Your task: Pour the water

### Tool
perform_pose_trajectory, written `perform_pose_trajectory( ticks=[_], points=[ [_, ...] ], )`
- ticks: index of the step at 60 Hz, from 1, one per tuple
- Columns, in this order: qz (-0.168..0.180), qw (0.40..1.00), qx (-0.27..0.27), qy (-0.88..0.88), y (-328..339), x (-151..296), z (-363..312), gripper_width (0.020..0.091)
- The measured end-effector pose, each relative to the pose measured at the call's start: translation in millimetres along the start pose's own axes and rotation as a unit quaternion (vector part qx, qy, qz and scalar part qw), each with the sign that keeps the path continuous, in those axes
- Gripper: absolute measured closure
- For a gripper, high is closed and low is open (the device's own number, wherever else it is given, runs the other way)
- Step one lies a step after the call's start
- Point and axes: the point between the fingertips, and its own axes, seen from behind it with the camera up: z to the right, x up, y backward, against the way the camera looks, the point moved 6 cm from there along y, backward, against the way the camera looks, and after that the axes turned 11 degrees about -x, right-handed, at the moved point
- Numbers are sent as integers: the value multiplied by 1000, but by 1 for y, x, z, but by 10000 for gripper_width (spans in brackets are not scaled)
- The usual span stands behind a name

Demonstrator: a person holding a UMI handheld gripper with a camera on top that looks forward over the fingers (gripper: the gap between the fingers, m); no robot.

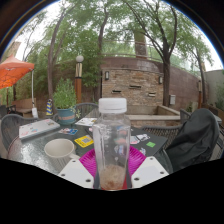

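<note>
Far to the left an orange patio umbrella (13, 72) stands open beyond the table, and a potted green plant in a teal pot (64, 102) sits at the table's far left part. Nearer, on the dark glass outdoor table (35, 148), lie a flat grey book-like object (38, 127) and, closer to the fingers, a pale round ceramic cup (59, 152) with its mouth up. At the centre, a clear plastic bottle with a white screw cap (112, 140) stands upright, long axis vertical, cap on top. The gripper (112, 172) holds it: both magenta pads (134, 160) press its lower sides, jaws clamped on the bottle. Small yellow and green cards (85, 141) lie behind it. To the right, a black bag or garment (192, 138) lies heaped on the table, with a brick wall (135, 82) and trees far behind.
</note>
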Motion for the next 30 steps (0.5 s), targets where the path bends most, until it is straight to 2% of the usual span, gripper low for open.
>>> perform_pose_trajectory(
  ticks=[5,7,9,19,24,26,28,30],
  points=[
    [-4,1000,-1,-8,-3,-15,10,728],
    [-16,1000,-1,-7,-9,-20,-1,721],
    [-5,1000,0,-6,-8,-20,2,720],
    [3,1000,-9,-19,-9,-24,1,698],
    [3,1000,-18,-16,-8,-19,-1,608],
    [-9,1000,-21,-17,-8,-21,-3,566],
    [-36,999,-25,-18,-7,-29,-1,476],
    [-61,998,-20,-20,-2,-34,-5,337]
  ],
)
